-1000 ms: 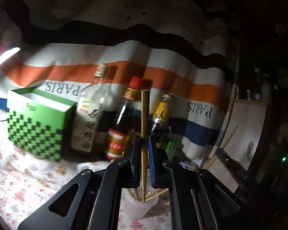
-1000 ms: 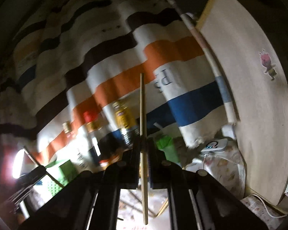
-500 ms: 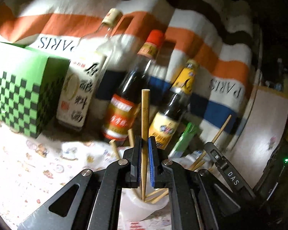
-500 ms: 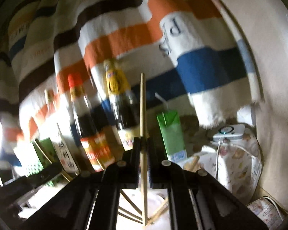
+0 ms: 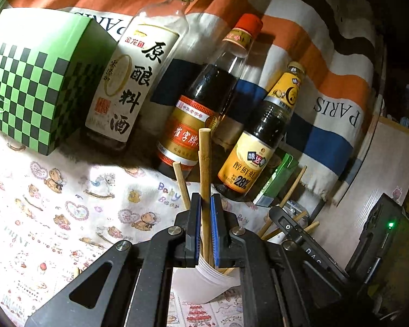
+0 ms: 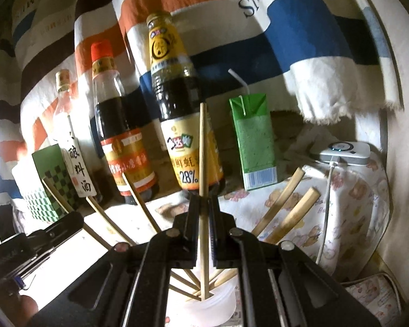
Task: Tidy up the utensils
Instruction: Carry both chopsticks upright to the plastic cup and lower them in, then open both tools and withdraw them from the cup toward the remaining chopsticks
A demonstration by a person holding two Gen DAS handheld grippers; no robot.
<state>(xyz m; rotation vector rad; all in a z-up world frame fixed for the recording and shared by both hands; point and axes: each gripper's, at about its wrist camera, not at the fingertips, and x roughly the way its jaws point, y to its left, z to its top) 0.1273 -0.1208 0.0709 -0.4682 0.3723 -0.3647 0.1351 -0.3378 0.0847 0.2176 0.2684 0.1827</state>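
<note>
My left gripper [image 5: 205, 201] is shut on an upright wooden chopstick [image 5: 204, 160] whose lower end reaches into a white plastic cup [image 5: 204, 283] just below the jaws. Several more chopsticks lean out of that cup. In the right wrist view my right gripper [image 6: 204, 204] is shut on a thinner chopstick [image 6: 202, 147], its tip down inside the same white cup [image 6: 212, 308] among several others. The left gripper's body [image 6: 27, 245] shows at the lower left of the right wrist view, and the right gripper's body [image 5: 308, 245] at the right of the left wrist view.
Three sauce bottles stand behind the cup: a clear one [image 5: 139, 65], a red-capped one [image 5: 201, 114] and a yellow-labelled one [image 5: 261, 141]. A green checked box [image 5: 32, 81] is at left, a green carton [image 6: 255, 141] at right, a white device [image 6: 343, 152] with cable beyond. A striped cloth hangs behind.
Both grippers have come down and forward toward the bottles, each keeping its chopstick. The chopsticks' lower ends now sit inside the white cup.
</note>
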